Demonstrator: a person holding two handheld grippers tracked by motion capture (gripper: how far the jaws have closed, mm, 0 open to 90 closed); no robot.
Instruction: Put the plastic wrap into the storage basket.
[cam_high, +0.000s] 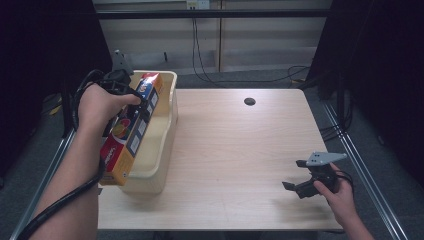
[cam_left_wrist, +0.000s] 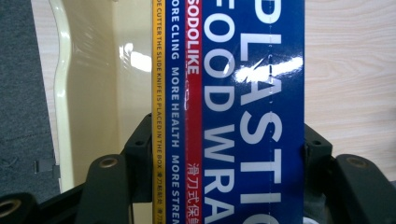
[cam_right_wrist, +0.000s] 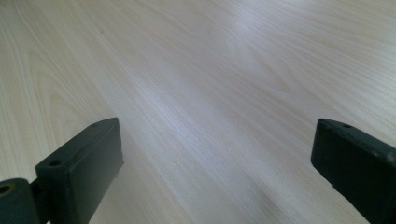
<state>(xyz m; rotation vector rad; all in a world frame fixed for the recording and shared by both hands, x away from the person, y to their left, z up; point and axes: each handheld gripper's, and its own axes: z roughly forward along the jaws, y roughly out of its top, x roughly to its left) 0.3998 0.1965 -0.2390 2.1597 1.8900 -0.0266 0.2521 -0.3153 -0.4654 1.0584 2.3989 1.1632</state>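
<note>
A long plastic food wrap box, blue, red and orange, is held lengthwise over the cream plastic bin at the table's left. My left gripper is shut on the box near its middle. In the left gripper view the box fills the space between the two black jaws, which press on both of its sides, with the bin's inner wall behind it. My right gripper rests low over the table's right front, jaws wide apart. The right gripper view looks along those jaws at bare wood.
The light wood table has a dark round cable hole near its far edge. Metal rails run along both sides of the table. Cables lie on the grey floor beyond the far edge.
</note>
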